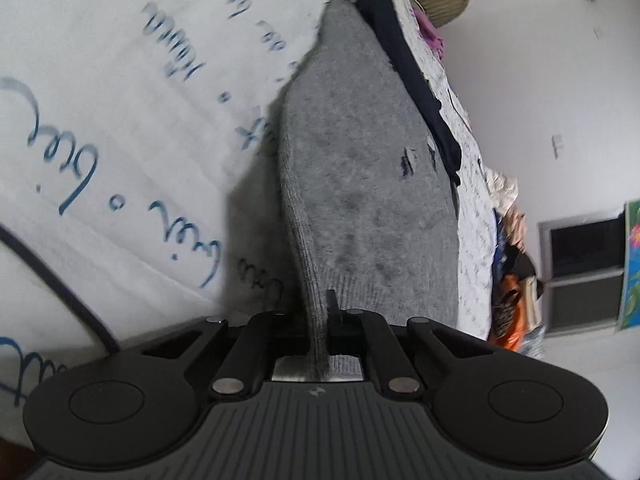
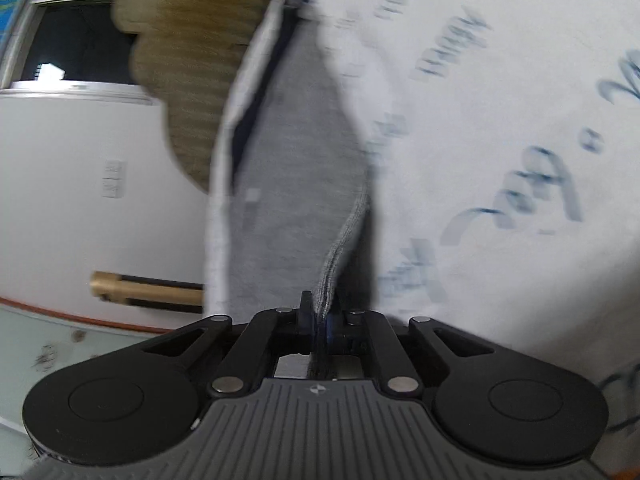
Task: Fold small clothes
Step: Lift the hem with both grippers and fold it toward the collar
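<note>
Pinching the grey knit garment (image 1: pixel 360 184) edge, left hand-held gripper (image 1: pixel 320 312) and right hand-held gripper (image 2: pixel 320 316) both clamped, above the printed white sheet (image 1: pixel 120 120).

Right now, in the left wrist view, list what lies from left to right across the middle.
White sheet with blue writing → grey knitted garment → dark navy cloth → white wall.

The knit garment (image 1: pixel 368 184) lies on the printed sheet (image 1: pixel 120 120), a dark cloth (image 1: pixel 404 68) along its far edge.
</note>
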Demonstrator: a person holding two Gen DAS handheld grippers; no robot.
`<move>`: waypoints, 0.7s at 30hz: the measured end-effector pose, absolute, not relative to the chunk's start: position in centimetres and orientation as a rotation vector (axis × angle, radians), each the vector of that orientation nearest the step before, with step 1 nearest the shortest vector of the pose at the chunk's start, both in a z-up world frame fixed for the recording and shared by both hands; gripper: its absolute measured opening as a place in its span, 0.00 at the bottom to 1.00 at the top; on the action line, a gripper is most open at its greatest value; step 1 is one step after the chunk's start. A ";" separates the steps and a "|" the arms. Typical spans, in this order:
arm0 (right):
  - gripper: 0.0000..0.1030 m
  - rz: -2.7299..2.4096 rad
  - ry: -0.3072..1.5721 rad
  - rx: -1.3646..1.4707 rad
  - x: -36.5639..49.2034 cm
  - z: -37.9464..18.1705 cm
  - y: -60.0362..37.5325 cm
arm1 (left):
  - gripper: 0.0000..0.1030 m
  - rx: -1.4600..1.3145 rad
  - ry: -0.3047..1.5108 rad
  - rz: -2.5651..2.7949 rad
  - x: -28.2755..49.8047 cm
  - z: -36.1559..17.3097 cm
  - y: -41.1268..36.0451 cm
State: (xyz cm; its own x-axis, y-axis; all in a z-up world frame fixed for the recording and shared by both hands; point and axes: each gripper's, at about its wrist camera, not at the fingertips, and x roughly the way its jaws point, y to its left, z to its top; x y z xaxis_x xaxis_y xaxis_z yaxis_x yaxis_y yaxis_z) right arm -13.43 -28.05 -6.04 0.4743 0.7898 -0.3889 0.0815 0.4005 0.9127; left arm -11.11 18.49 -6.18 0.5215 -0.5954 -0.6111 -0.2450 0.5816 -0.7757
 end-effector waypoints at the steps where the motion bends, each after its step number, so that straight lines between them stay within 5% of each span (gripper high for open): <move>1: 0.09 0.577 0.992 1.043 -13.6 -4.9 -27.6 | 0.05 -0.942 1.034 -0.268 -11.3 -5.4 18.3; 12: 0.09 0.580 0.921 0.951 -13.8 0.2 -30.6 | 0.05 -0.917 1.001 -0.360 -11.6 -2.3 18.3; 17: 0.09 0.502 1.037 0.935 -13.3 -4.3 -31.3 | 0.05 -0.999 1.100 -0.283 -11.7 -7.5 19.5; 21: 0.15 0.493 1.061 1.012 -14.0 -7.1 -30.6 | 0.08 -0.975 1.081 -0.284 -12.0 -6.9 19.6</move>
